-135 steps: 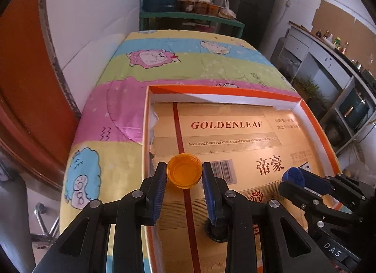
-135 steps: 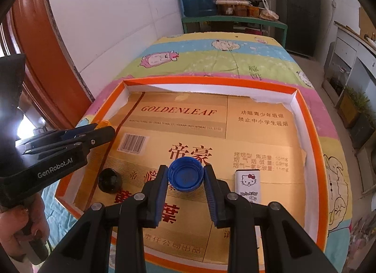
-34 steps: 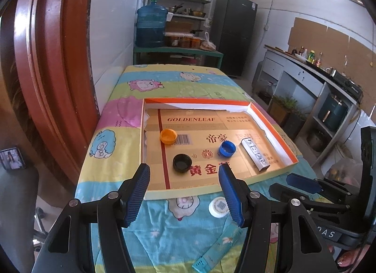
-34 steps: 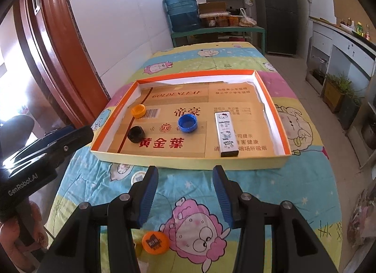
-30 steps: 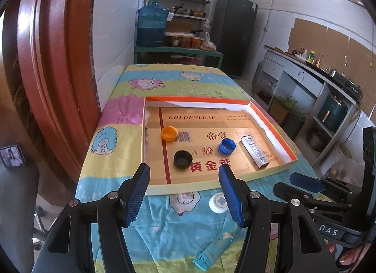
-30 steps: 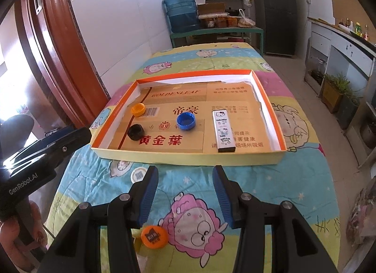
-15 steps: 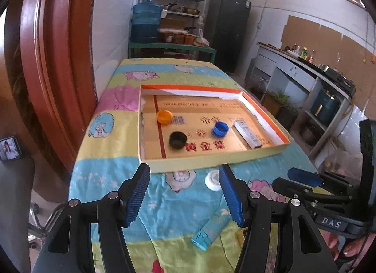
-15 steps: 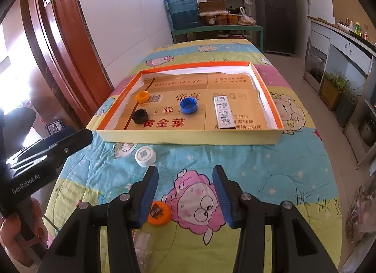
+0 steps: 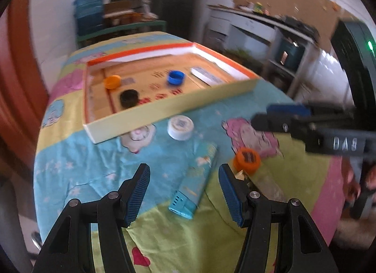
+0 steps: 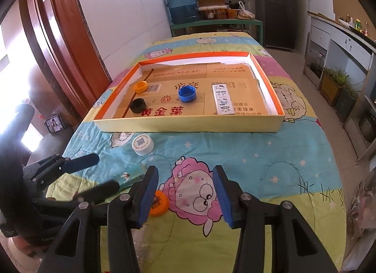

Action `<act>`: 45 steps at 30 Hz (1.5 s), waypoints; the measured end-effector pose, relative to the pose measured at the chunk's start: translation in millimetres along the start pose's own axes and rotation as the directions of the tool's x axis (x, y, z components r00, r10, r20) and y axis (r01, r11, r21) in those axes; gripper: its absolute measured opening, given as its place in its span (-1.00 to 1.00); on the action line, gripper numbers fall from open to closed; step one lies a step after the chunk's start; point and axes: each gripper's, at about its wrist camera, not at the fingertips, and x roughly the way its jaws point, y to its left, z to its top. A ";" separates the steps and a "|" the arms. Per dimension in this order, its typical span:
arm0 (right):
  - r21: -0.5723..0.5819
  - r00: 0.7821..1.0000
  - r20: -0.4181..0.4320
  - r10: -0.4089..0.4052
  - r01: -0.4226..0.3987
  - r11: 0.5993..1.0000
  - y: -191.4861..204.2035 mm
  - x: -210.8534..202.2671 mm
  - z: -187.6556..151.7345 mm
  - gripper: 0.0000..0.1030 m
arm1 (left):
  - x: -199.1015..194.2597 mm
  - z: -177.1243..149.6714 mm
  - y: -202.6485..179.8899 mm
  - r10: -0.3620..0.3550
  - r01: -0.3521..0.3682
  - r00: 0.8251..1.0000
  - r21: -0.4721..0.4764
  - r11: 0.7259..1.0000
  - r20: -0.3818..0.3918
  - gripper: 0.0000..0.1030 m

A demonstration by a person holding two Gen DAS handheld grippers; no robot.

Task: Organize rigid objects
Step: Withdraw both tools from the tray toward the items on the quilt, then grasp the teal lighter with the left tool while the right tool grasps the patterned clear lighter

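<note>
Reading "DAS" on the right tongs (image 9: 279,118), "HELLO KITTY" on the box (image 10: 223,101).

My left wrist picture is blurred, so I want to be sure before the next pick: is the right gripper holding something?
Observer: No. In the right wrist view the right gripper is open, and only the printed cloth shows between its pads.
Operator: Where is the orange cap outside the tray, seen from that gripper?
Observer: The orange cap lies on the cloth beside the left finger, partly hidden by it and outside the jaws.
Operator: What is the long white thing in the tray?
Observer: A flat white box with a cartoon cat print. It lies in the tray to the right of the blue cap and does not touch it.
</note>
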 end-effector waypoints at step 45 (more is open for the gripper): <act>-0.105 0.980 -0.178 0.093 -0.113 0.988 46.0 -20.5 -79.1 -0.07 | -29.1 2.5 -6.4 0.143 -0.134 0.987 -0.113 0.985 0.074 -0.55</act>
